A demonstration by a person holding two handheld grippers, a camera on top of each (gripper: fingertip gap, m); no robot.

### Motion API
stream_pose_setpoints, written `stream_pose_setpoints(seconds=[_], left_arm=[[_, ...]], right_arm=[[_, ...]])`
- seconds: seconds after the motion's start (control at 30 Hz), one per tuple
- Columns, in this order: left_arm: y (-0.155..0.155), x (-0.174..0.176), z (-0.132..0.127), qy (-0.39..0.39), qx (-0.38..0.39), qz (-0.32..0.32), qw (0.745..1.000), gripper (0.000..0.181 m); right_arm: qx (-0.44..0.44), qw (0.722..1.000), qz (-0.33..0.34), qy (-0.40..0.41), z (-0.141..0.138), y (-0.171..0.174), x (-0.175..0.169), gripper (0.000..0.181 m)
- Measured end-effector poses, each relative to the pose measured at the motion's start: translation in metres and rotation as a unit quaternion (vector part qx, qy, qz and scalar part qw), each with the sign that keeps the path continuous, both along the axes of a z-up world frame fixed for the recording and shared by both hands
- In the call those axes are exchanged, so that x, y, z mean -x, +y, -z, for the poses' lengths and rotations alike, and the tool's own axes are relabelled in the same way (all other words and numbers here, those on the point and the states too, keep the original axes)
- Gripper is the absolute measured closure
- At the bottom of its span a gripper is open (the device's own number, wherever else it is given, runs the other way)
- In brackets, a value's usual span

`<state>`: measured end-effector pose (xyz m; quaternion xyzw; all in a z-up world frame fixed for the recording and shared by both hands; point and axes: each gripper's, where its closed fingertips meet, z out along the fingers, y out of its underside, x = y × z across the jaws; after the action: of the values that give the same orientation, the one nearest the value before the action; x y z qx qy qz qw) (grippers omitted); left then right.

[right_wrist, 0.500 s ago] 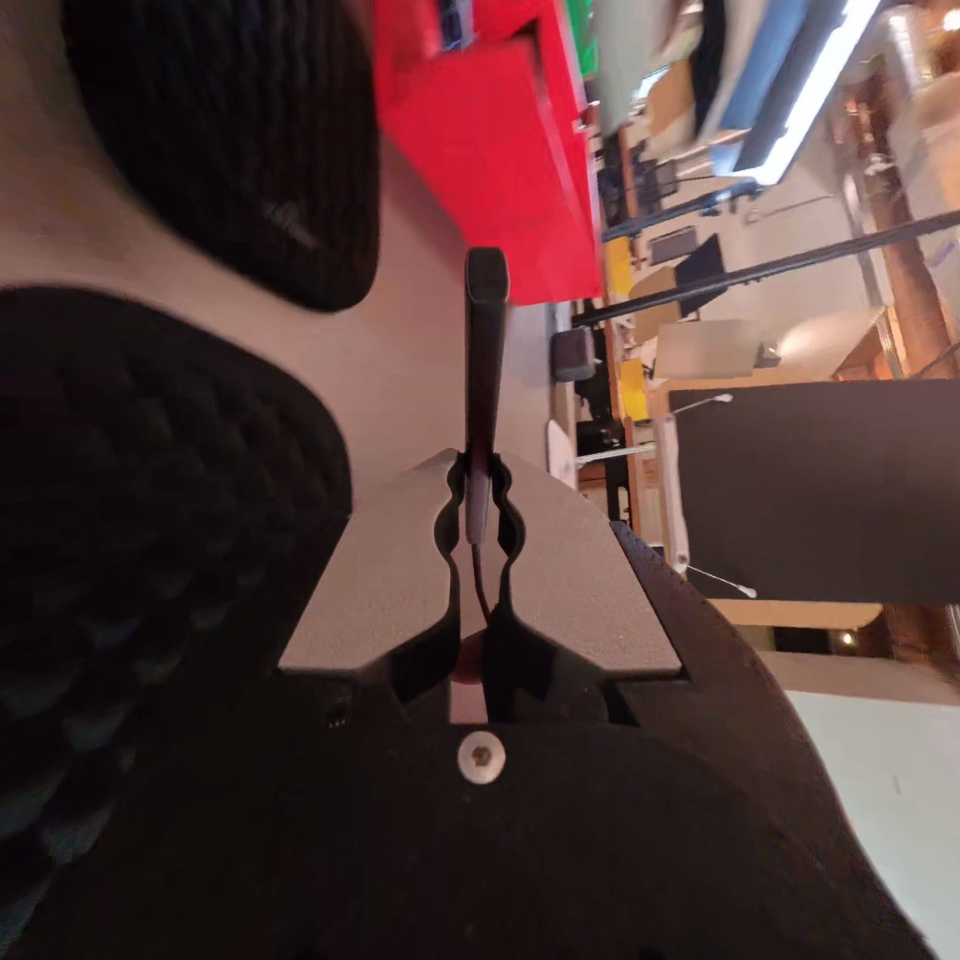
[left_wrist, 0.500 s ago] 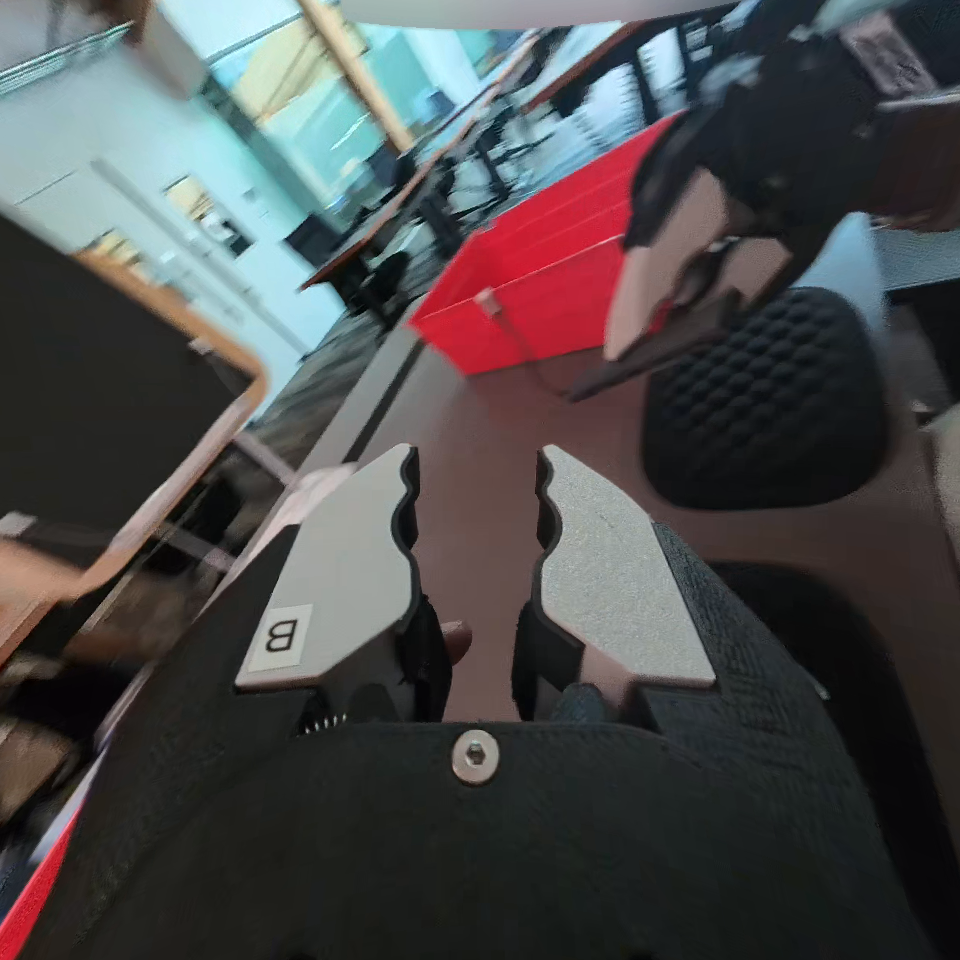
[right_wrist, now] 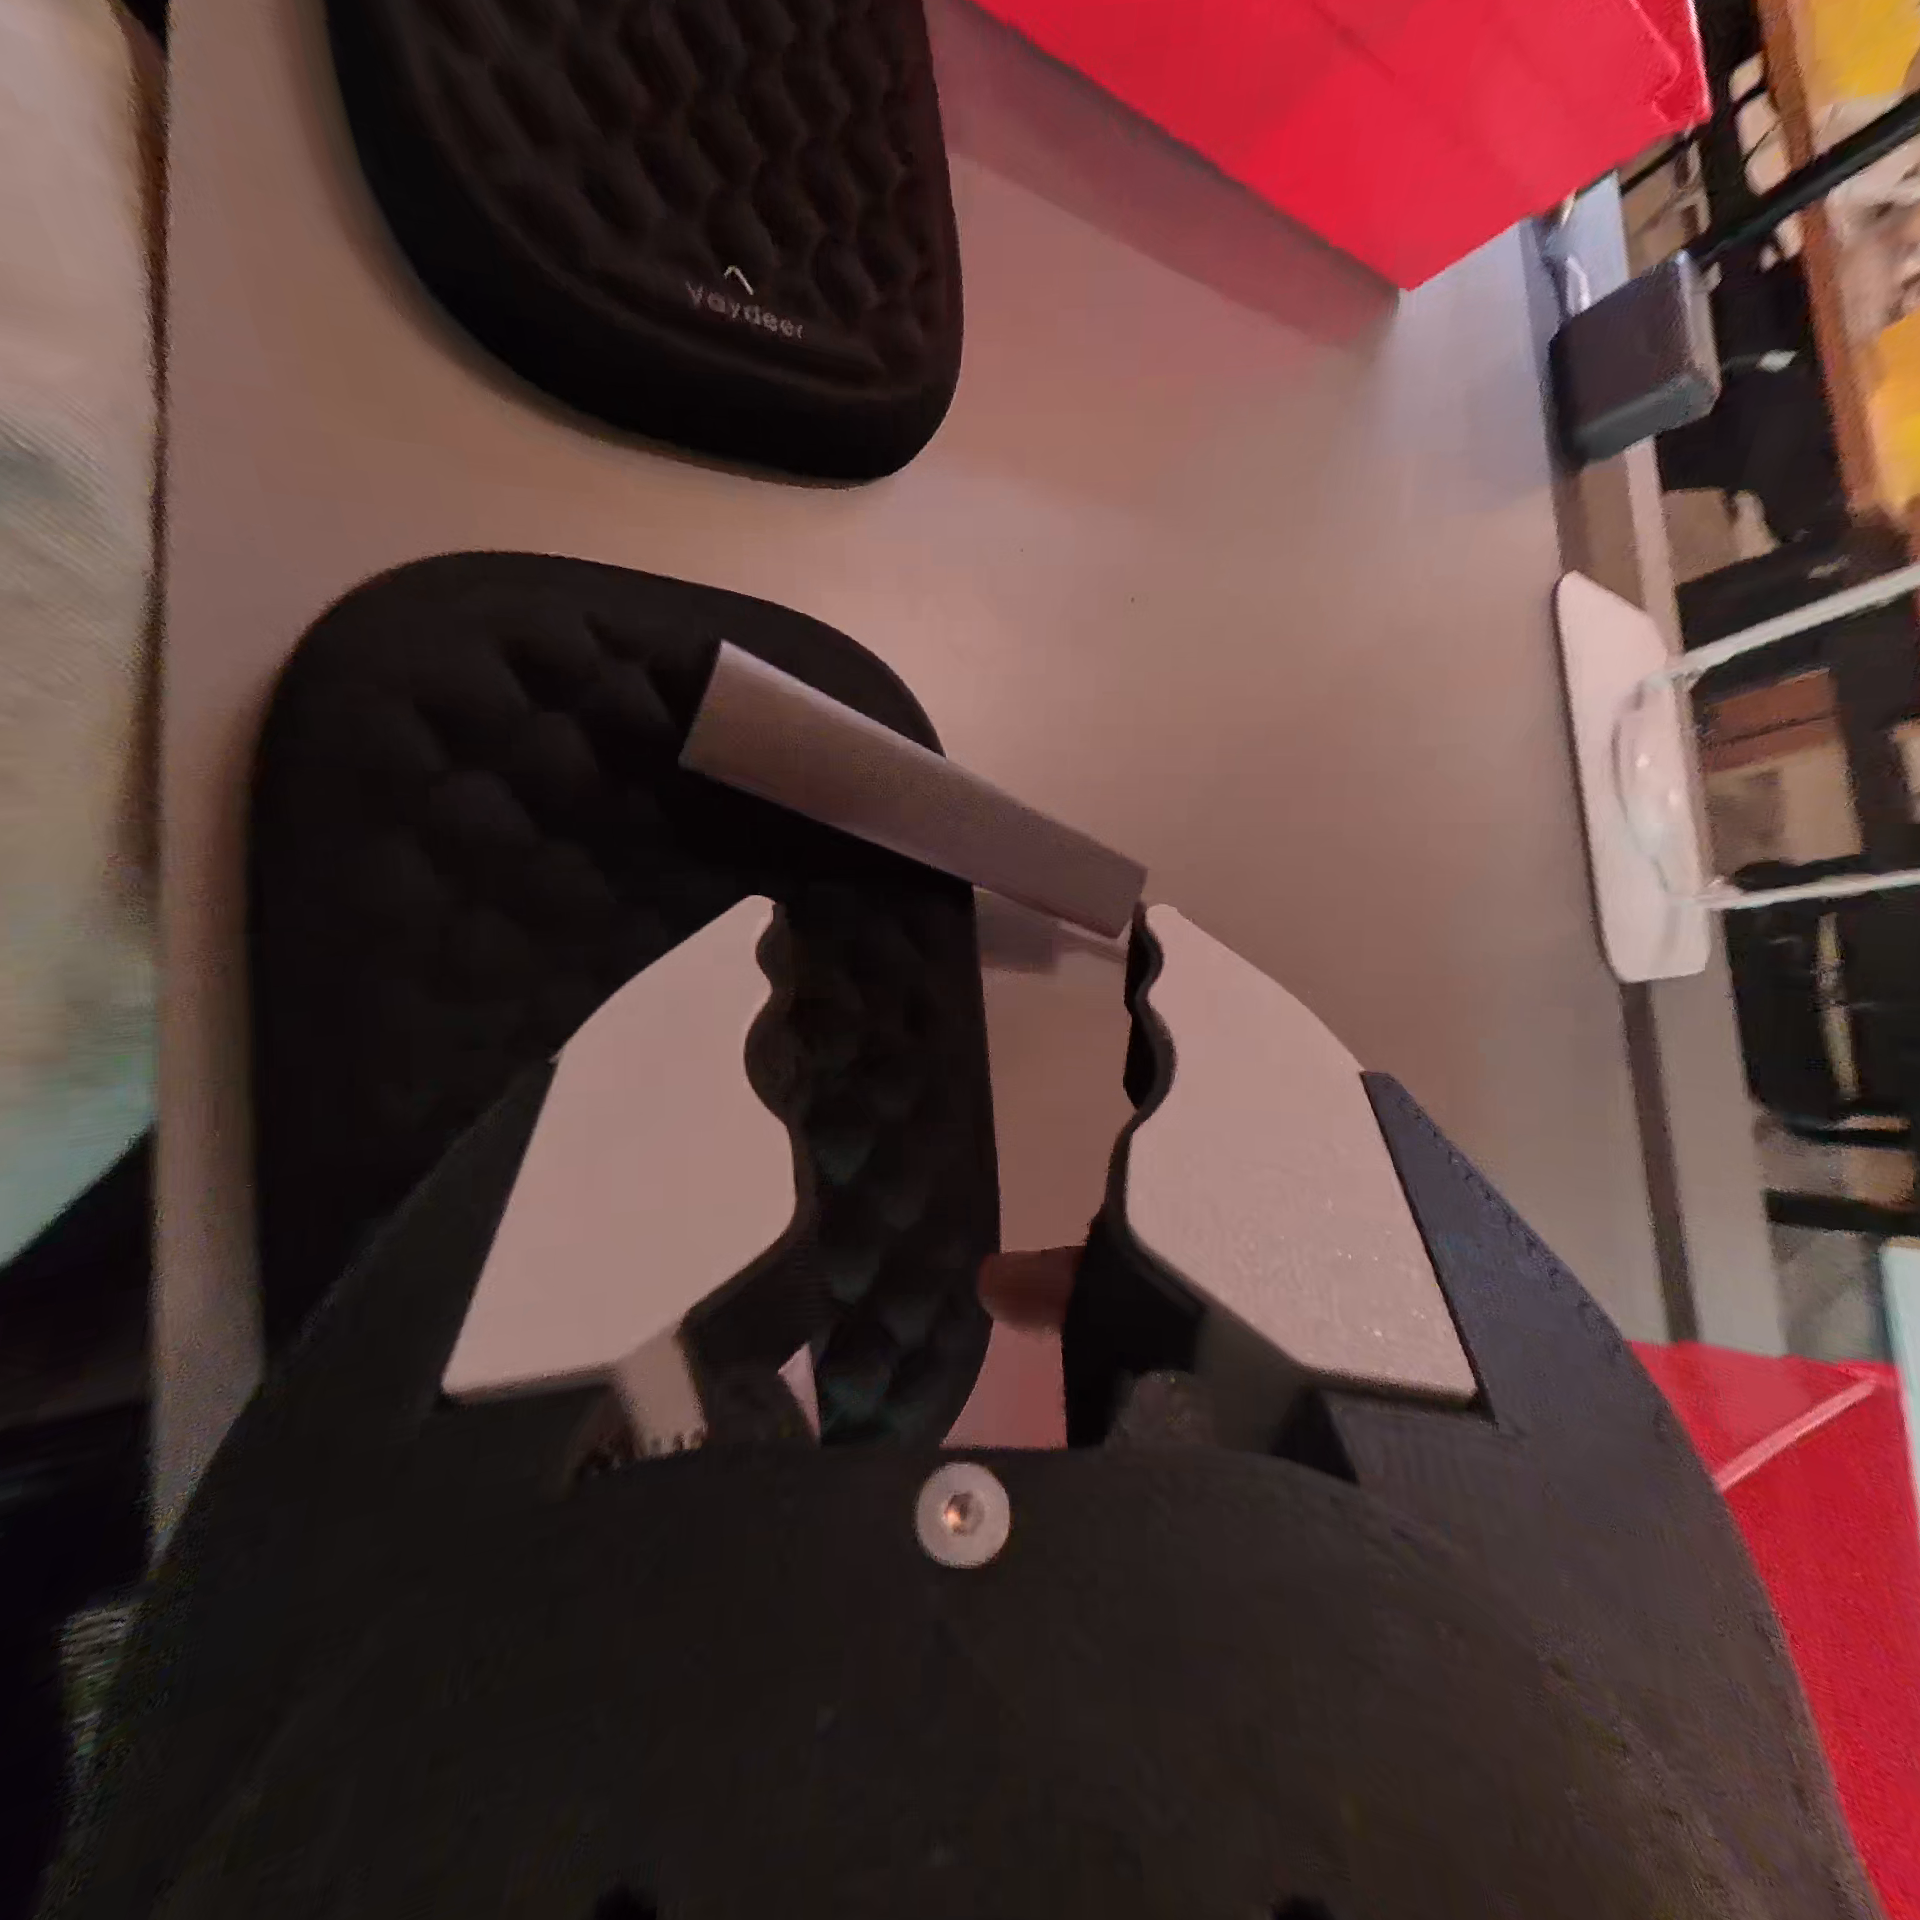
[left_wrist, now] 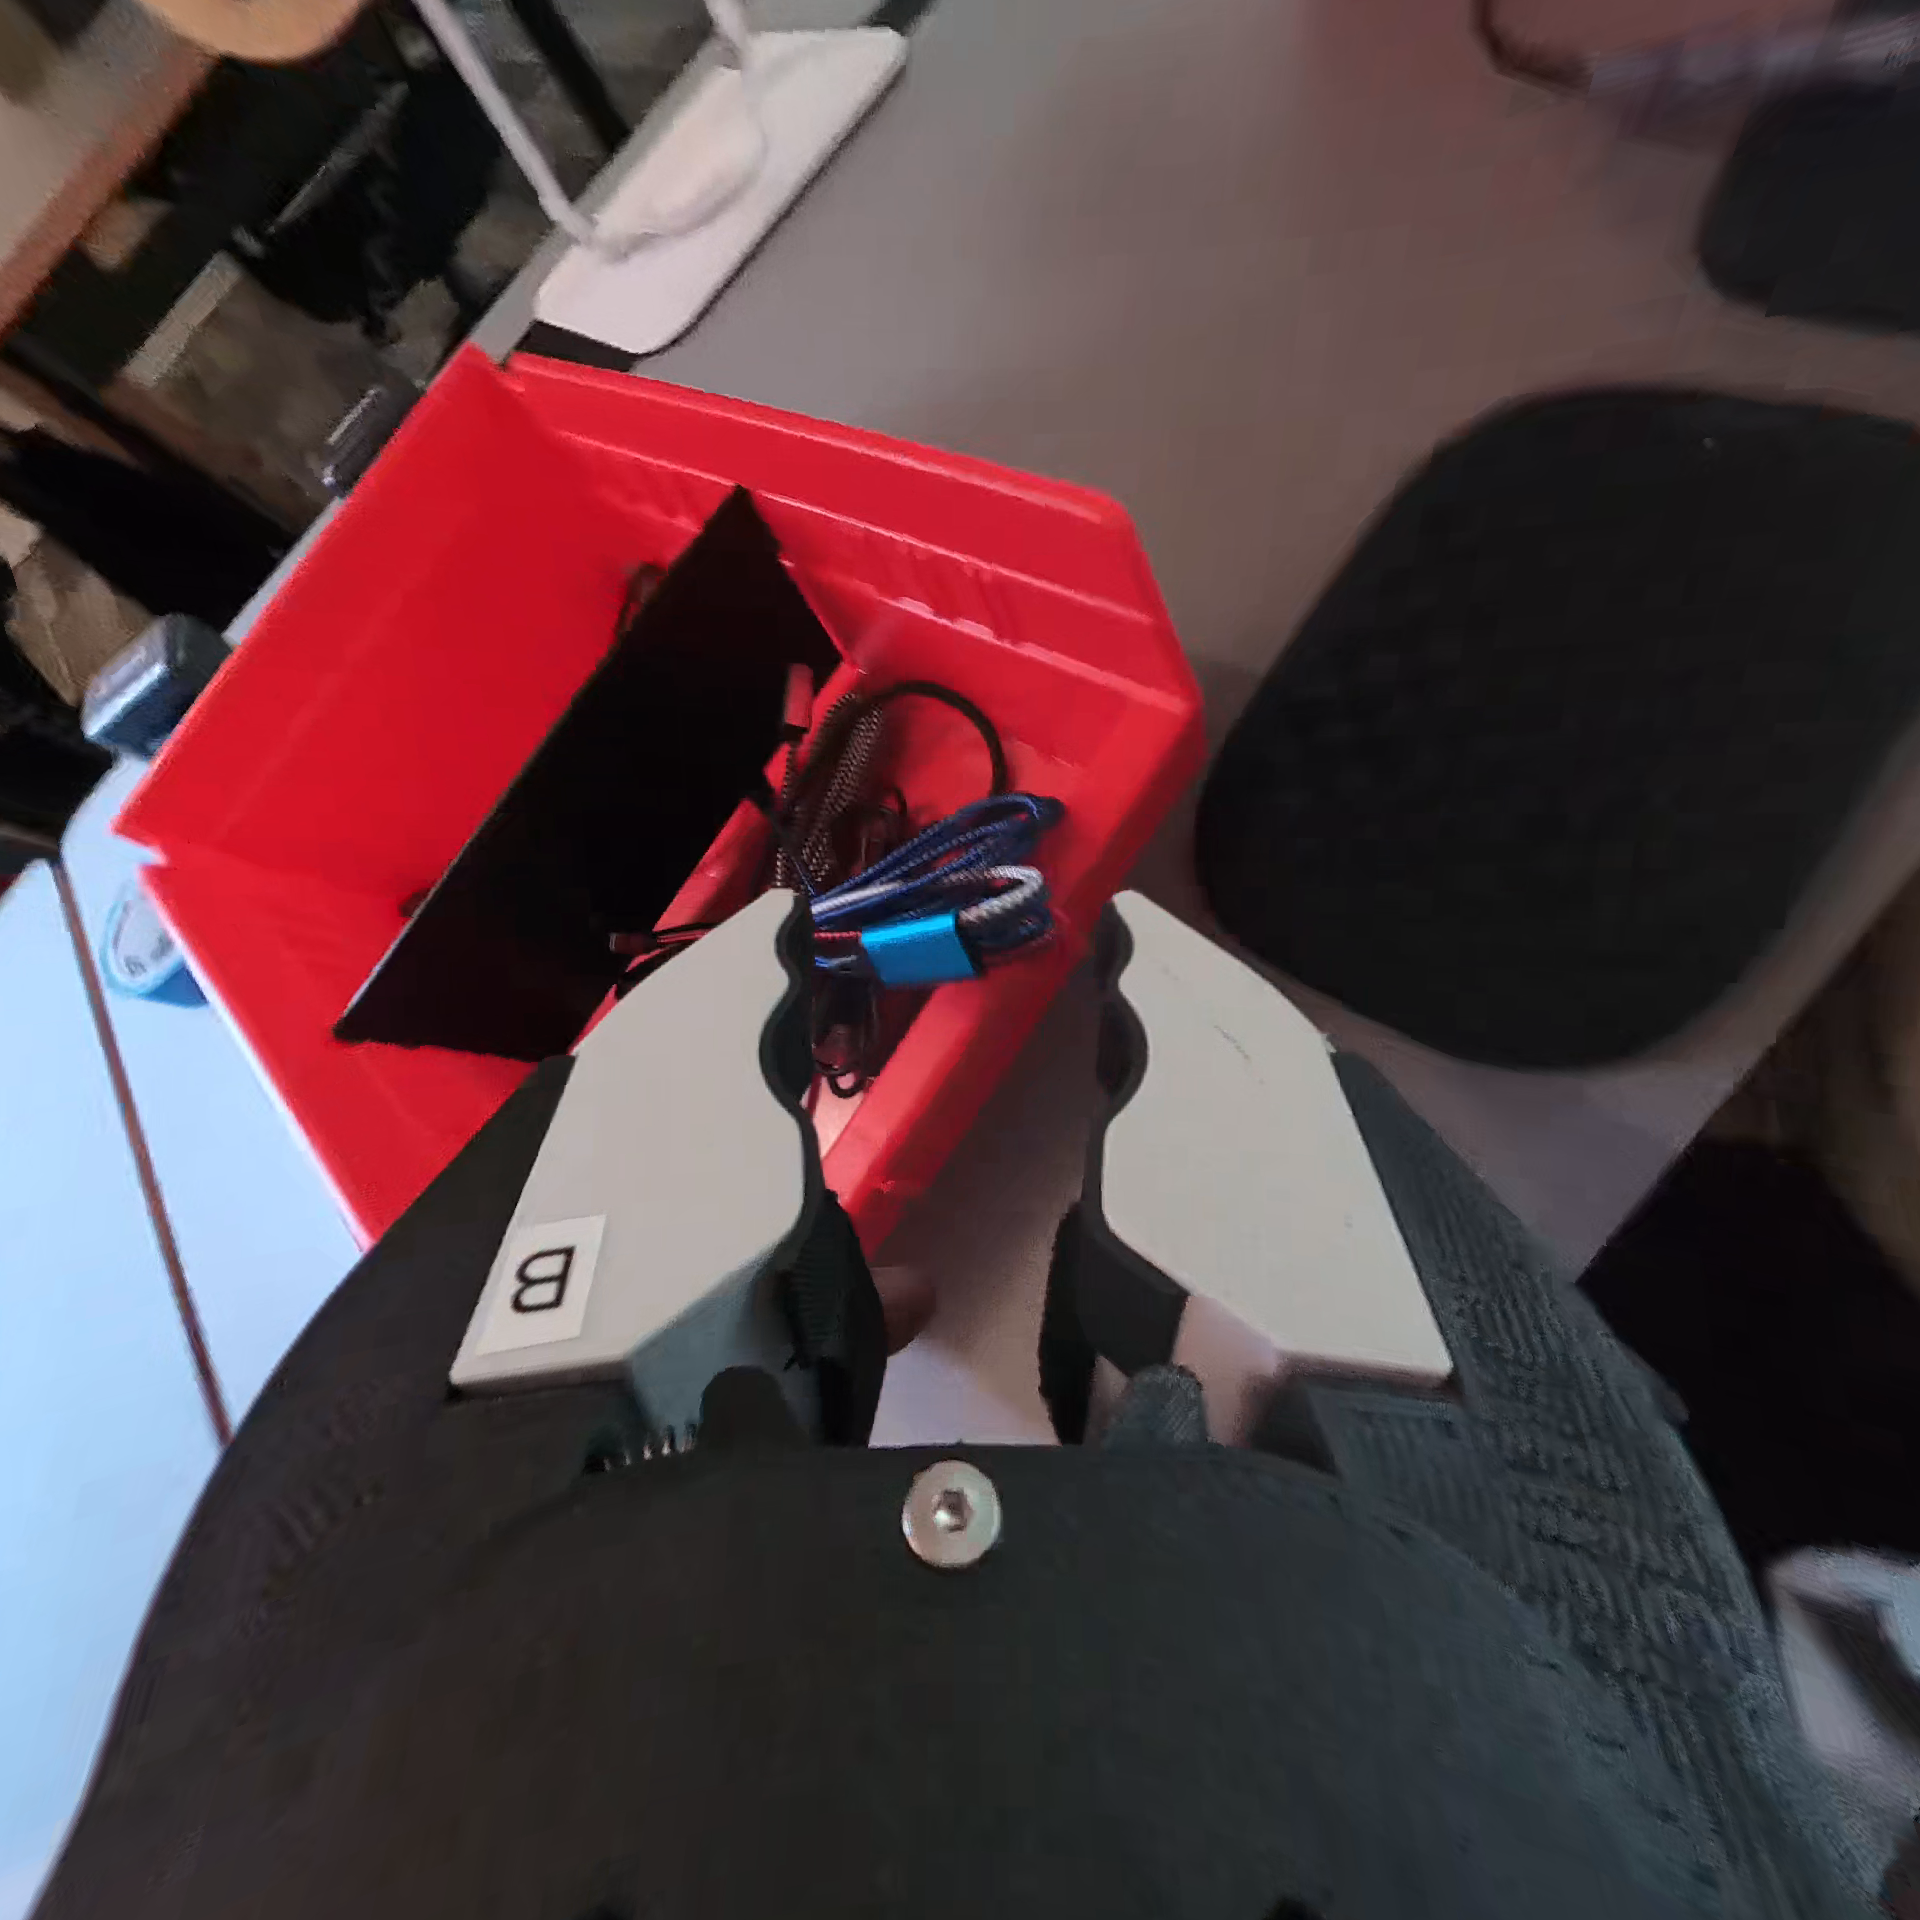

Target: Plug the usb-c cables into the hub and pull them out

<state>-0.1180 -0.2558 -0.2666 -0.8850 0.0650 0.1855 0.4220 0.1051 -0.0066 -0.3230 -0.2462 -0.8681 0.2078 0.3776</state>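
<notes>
Half a second back the right gripper (right_wrist: 956, 914) pinched the flat grey metal hub (right_wrist: 909, 805); now its jaws are spread and the hub lies free across a black quilted pad (right_wrist: 468, 852), just beyond the fingertips. Meanwhile the left gripper (left_wrist: 945, 914), jaws apart and empty, has swung over the red plastic bin (left_wrist: 436, 665), where blue braided usb-c cables (left_wrist: 935, 883) lie coiled beside a black divider panel (left_wrist: 613, 790).

Left tool (left_wrist: 945, 925) agape; right tool (right_wrist: 961, 914) agape, empty
</notes>
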Motion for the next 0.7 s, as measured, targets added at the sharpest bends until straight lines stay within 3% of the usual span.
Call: stream_pose_setpoints(seconds=[0.1,0.23,0.33,0.4,0.5,0.57,0.63,0.7], left_arm=[[0.001,0.006,0.014,0.074,0.036,0.035,0.996,0.130],[0.012,0.013,0.023,0.107,0.041,0.050,0.992,0.131],[0.013,0.015,0.035,0.152,0.085,0.074,0.982,0.144],[0.017,0.015,0.029,0.197,0.078,0.088,0.973,0.154],[0.020,0.015,0.001,0.236,0.005,0.075,0.969,0.163],[0.018,0.022,-0.035,0.275,-0.088,0.032,0.957,0.168],[0.011,0.023,-0.076,0.282,-0.227,-0.010,0.932,0.169],[-0.004,0.021,-0.113,0.252,-0.386,-0.035,0.886,0.170]], right_arm=[[0.039,0.999,0.006,0.001,-0.015,-0.001,-0.008,0.113],[0.093,0.996,-0.016,0.000,-0.030,-0.012,-0.018,0.113],[0.093,0.995,-0.012,-0.011,-0.027,-0.011,-0.021,0.111],[0.096,0.995,-0.015,0.002,-0.030,-0.011,-0.019,0.112],[0.090,0.995,-0.019,0.029,-0.038,-0.012,-0.016,0.114],[0.076,0.995,-0.017,0.059,-0.045,-0.010,-0.013,0.118],[0.067,0.993,-0.019,0.097,-0.054,-0.010,-0.009,0.122],[0.070,0.988,-0.021,0.139,-0.066,-0.013,-0.005,0.127]])
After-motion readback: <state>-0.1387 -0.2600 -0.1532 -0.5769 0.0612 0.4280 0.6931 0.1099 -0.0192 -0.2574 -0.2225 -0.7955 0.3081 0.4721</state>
